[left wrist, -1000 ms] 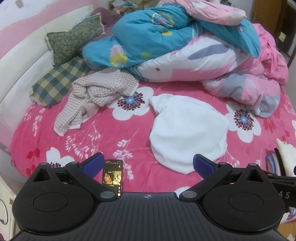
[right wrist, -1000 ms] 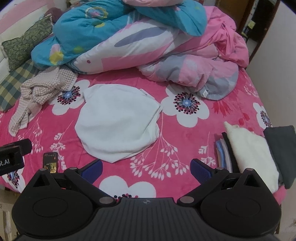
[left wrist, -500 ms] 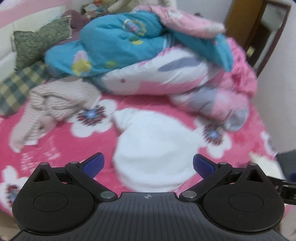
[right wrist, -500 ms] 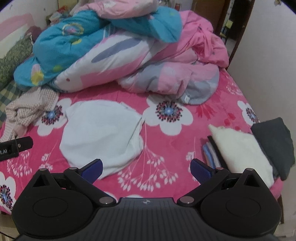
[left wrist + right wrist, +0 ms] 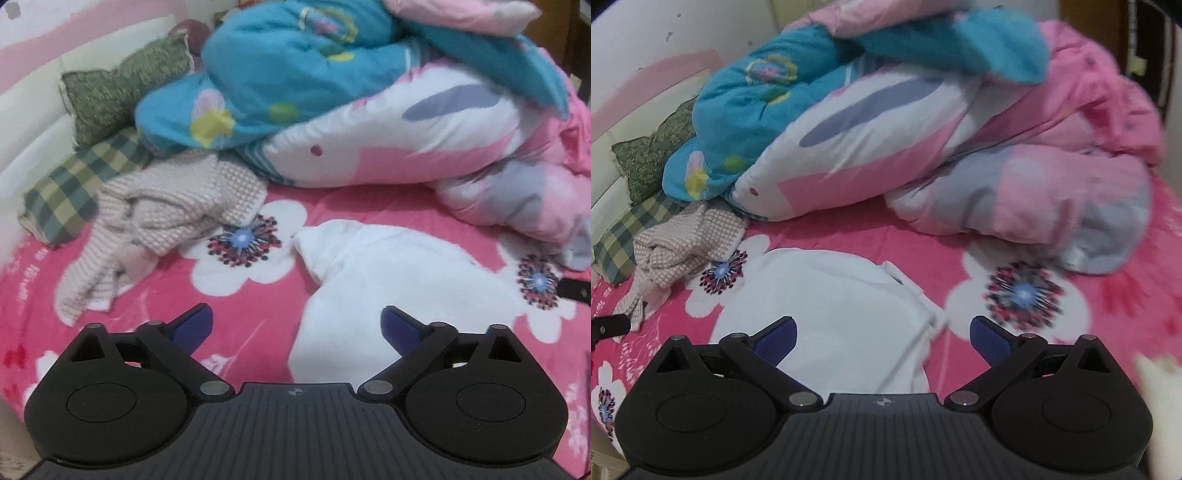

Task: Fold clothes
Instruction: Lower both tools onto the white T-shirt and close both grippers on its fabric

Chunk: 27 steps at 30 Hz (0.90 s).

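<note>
Approaching step: reaching for the white garment (image 5: pixel 399 291) lying spread near the middle of the pink floral bedsheet (image 5: pixel 258 325); no fold begun yet, judging by its rumpled, rounded outline.
Lying far left: green cushion (image 5: pixel 122 92) and checked pillow (image 5: pixel 74 184) resting against the headboard side, well apart from the work.
Waiting left: beige waffle-knit garment (image 5: pixel 166 210) crumpled in a heap just left of the white one, apparently unfolded too.
Hovering left: left gripper (image 5: pixel 297 326) aiming at the near left edge of the white garment, jaws wide but closing slightly, only bedsheet and cloth edge showing beyond the gap, nothing gripped.
Lying centre: white garment (image 5: pixel 827 314) sitting just beyond both grippers, its right hem creased and doubled over.
Hovering right: right gripper (image 5: pixel 882 338) poised over that right hem, jaws standing wide apart, pinching nothing.
Piling far: blue, white and pink quilts (image 5: pixel 905 140) heaped behind, clear of the garment.
Calling for next: likely lowering each claw onto an opposite edge, pinching a single layer, then pulling the cloth flat before folding.
Risking: catching the bedsheet along with the hem.
Reading labels: finding no legible brand or writing in either view; motion blur softening the right side.
</note>
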Tool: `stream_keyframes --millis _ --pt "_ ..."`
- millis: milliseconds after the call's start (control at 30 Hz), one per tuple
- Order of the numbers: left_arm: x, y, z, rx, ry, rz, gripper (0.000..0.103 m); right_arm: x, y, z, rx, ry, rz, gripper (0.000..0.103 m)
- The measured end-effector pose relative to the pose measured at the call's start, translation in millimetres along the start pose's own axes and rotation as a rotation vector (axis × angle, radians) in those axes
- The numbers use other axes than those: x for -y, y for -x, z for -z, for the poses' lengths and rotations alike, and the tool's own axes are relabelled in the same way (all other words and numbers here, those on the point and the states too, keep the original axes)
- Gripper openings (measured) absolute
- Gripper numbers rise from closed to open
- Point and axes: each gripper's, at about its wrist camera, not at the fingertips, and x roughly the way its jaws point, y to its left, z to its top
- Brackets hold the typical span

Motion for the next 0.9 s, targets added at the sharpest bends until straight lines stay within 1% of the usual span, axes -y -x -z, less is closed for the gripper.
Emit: stream_keyframes --millis 33,67,100,133,200,300,367,467,500,533,567,600,633,667,700,733,767,800,833,867,900 --pt "0.7 -13.7 1.5 -0.007 0.005 0.012 0.093 -0.5 -16.4 -3.5 -0.003 0.003 -0.022 0.098" --pt "1.9 -28.8 3.6 -0.018 0.010 0.033 0.090 -1.0 -32.7 -6.9 -0.006 0.006 -0.044 0.096" --pt "3.1 -43.9 5.8 -0.029 0.014 0.055 0.083 -1.8 -48.7 -10.4 -0.008 0.010 -0.066 0.093" --pt "3.8 -57.8 9.2 -0.040 0.019 0.081 0.081 -6.3 -60.6 -14.2 -0.007 0.027 -0.101 0.092" --pt "5.6 -85.7 16.4 -0.073 0.026 0.136 0.081 -16.8 -81.7 -20.9 -0.003 0.072 -0.164 0.091" --pt "4.7 -110.2 19.2 -0.100 0.016 0.164 0.083 -34.4 -105.8 -26.7 -0.005 0.143 -0.244 0.091" --pt "2.1 -124.6 21.0 -0.113 0.016 0.188 0.086 -45.3 -128.1 -33.8 -0.033 0.164 -0.276 0.091" --pt "-2.5 -144.3 23.4 -0.142 0.027 0.225 0.084 -62.3 -164.5 -44.5 -0.066 0.223 -0.289 0.091" --pt "-3.5 -151.1 24.1 -0.155 0.030 0.236 0.078 -70.5 -176.1 -46.0 -0.065 0.252 -0.281 0.092" --pt "-4.6 -157.8 24.9 -0.169 0.033 0.247 0.069 -79.0 -191.8 -47.7 -0.069 0.284 -0.265 0.092" --pt "-4.8 -158.8 25.8 -0.169 0.037 0.254 0.063 -84.4 -205.3 -47.8 -0.084 0.300 -0.255 0.092" --pt "-4.9 -159.3 26.8 -0.168 0.042 0.261 0.051 -89.7 -219.0 -47.7 -0.102 0.315 -0.245 0.091" --pt "-5.0 -159.8 27.8 -0.167 0.047 0.268 0.042 -93.6 -236.1 -45.4 -0.156 0.329 -0.236 0.090" --pt "-5.1 -160.3 28.7 -0.166 0.052 0.275 0.034 -97.3 -252.7 -43.1 -0.210 0.341 -0.228 0.079" --pt "-5.2 -160.7 29.7 -0.164 0.057 0.282 0.017 -98.2 -263.2 -40.5 -0.261 0.336 -0.233 0.062" --pt "-4.6 -157.4 29.2 -0.150 0.051 0.294 0.011 -95.5 -259.0 -40.3 -0.258 0.320 -0.241 0.056" --pt "-3.8 -153.8 28.7 -0.134 0.044 0.307 0.010 -92.8 -254.8 -40.1 -0.254 0.304 -0.250 0.043" --pt "-3.6 -149.4 28.9 -0.121 0.044 0.317 0.006 -89.9 -250.1 -40.1 -0.251 0.286 -0.259 0.028" --pt "-1.1 -142.9 29.3 -0.112 0.045 0.341 0.006 -84.5 -239.8 -41.2 -0.244 0.260 -0.273 0.023" --pt "1.5 -136.3 29.6 -0.103 0.046 0.366 0.005 -79.0 -229.6 -42.2 -0.238 0.232 -0.287 0.015" --pt "4.2 -129.6 30.0 -0.095 0.046 0.391 0.004 -72.7 -220.0 -42.4 -0.237 0.198 -0.306 0.013"
